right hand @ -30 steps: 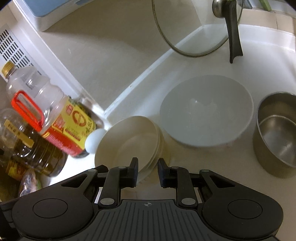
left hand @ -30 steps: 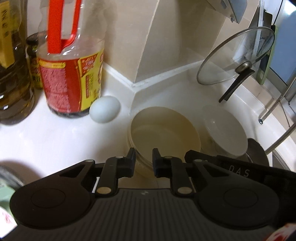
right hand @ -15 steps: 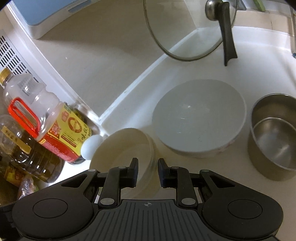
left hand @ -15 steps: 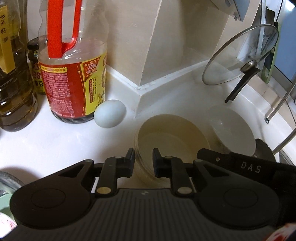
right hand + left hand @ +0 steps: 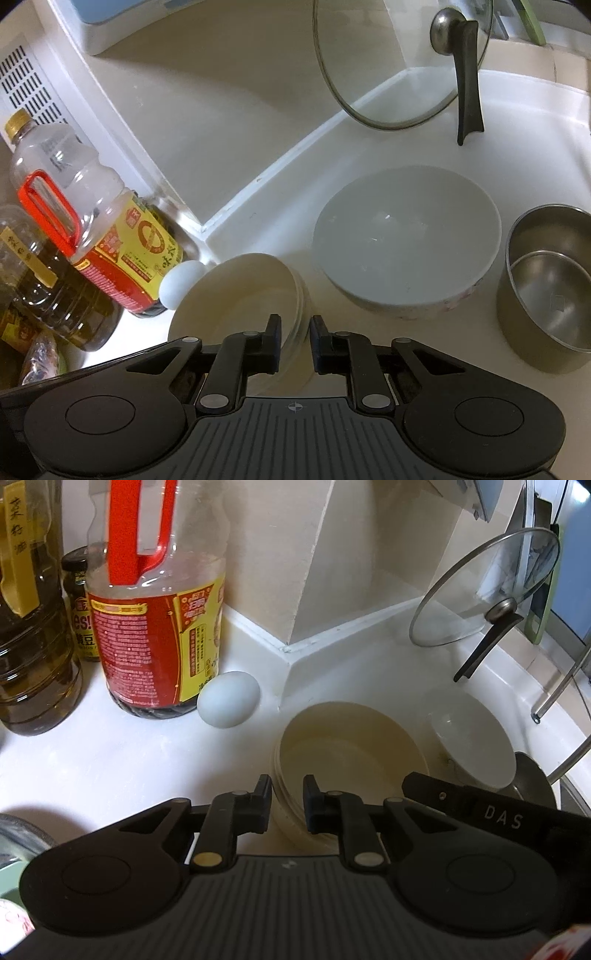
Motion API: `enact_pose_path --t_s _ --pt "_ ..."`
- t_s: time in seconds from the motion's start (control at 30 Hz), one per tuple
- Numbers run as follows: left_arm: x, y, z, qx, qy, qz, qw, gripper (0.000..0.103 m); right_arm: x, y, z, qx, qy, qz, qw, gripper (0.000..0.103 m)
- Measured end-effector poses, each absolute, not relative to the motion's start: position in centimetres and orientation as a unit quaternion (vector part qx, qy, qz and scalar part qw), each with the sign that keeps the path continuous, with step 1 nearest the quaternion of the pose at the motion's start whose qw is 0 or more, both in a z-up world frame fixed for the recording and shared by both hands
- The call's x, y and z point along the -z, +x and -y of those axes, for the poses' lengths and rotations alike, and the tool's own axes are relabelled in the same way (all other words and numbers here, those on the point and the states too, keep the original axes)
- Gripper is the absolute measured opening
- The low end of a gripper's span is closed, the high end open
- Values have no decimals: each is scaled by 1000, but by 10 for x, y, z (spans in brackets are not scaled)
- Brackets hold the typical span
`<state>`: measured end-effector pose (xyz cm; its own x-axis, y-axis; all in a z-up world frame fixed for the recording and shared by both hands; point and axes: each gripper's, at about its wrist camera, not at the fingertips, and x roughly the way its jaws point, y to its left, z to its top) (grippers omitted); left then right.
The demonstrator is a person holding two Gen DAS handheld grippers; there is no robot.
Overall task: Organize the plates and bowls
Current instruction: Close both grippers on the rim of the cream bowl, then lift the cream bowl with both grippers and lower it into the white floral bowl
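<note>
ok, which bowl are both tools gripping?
The cream bowl stack beside the egg. Each tool's fingers straddle its rim; the white bowl and steel bowls stand untouched.

2 close wrist views angled down over the countertop (image 5: pixel 110 760), both sharing the cream bowls (image 5: pixel 351 746) and egg (image 5: pixel 181 282).

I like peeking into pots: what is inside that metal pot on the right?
A smaller metal bowl sits inside the metal pot. It looks empty. What lies under it is covered.
</note>
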<state>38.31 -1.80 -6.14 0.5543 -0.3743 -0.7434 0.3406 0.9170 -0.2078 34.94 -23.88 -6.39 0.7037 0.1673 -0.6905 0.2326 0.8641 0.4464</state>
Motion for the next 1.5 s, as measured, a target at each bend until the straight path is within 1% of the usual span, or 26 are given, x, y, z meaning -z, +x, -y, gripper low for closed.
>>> enact_pose_path --t_s 0.43,0.87,1.23,1.5 --pt "35 343 7 212 -34 -411 886 16 44 314 242 -1 268 -377 887 17" --pt "9 308 26 237 -40 -388 890 16 13 274 261 5 269 -348 898 17" --pt "-6 313 71 278 -31 -364 888 16 -9 266 297 47 268 -316 909 17" --pt "-1 335 99 289 -30 -369 883 16 -13 282 320 67 266 -307 911 17"
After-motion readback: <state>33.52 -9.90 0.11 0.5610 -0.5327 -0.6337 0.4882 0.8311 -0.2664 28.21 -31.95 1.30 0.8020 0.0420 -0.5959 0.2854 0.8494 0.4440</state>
